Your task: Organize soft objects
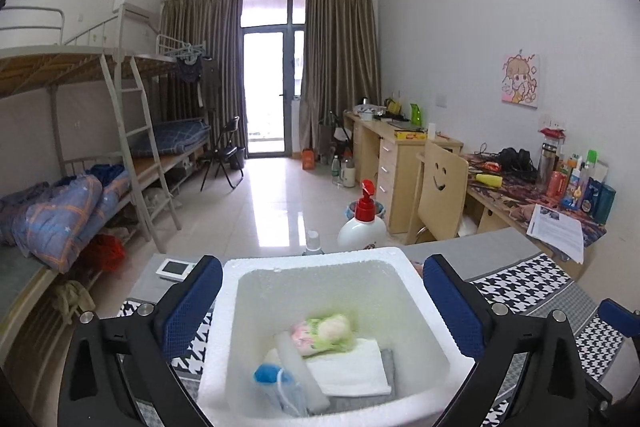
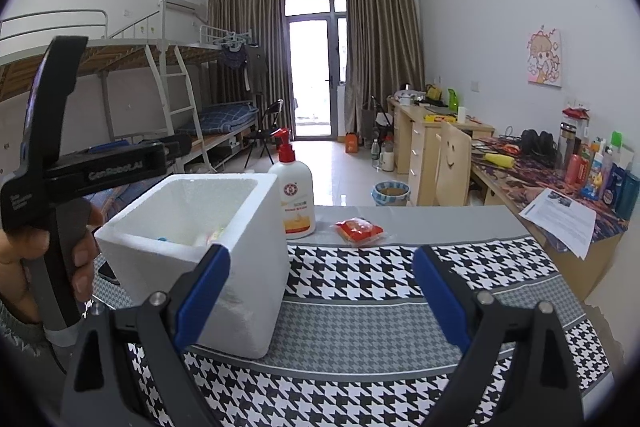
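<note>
On the houndstooth cloth stands a foam box, bunk beds behind.

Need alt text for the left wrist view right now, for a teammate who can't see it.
The open left gripper hangs over a white foam box with nothing between its blue pads. Inside lie a green-and-pink soft toy, a folded white towel and a blue item. Behind the box stands a red-pump lotion bottle.
</note>
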The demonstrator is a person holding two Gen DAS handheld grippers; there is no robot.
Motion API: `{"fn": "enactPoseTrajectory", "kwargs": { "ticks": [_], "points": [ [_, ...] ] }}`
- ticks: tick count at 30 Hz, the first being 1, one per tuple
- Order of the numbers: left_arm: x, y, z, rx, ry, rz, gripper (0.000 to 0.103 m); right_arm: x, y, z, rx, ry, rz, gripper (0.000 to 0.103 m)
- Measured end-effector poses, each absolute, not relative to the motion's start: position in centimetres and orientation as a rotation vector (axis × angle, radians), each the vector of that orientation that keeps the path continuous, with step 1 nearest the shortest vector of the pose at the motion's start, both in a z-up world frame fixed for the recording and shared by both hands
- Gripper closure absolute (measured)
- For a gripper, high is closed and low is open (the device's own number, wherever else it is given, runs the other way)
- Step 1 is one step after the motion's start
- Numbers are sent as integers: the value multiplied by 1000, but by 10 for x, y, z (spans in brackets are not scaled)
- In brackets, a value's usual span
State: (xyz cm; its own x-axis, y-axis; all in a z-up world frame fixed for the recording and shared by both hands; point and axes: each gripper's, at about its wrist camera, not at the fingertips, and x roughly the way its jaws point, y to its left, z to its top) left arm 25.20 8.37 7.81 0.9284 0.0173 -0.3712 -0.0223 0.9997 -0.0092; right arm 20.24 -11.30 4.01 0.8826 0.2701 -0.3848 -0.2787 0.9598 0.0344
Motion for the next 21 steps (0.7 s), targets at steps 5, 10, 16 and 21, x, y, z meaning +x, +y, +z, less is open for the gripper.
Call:
{"fn": "enactPoseTrajectory", "kwargs": {
  "ticks": [5, 10, 16, 21],
  "points": [
    [230, 88, 88, -30, 349, 60, 1, 191, -110, 45, -30, 371, 304, 8],
    [194, 85, 97, -27, 316, 87, 1, 173, -112, 53, -33, 334, 316, 8],
    [149, 83, 97, -30, 287, 126, 1, 141, -120, 63, -41, 278, 285, 8],
    [116, 83, 91, -57, 264, 155, 1, 119, -130, 62, -11, 262, 282, 8]
  ]
}}
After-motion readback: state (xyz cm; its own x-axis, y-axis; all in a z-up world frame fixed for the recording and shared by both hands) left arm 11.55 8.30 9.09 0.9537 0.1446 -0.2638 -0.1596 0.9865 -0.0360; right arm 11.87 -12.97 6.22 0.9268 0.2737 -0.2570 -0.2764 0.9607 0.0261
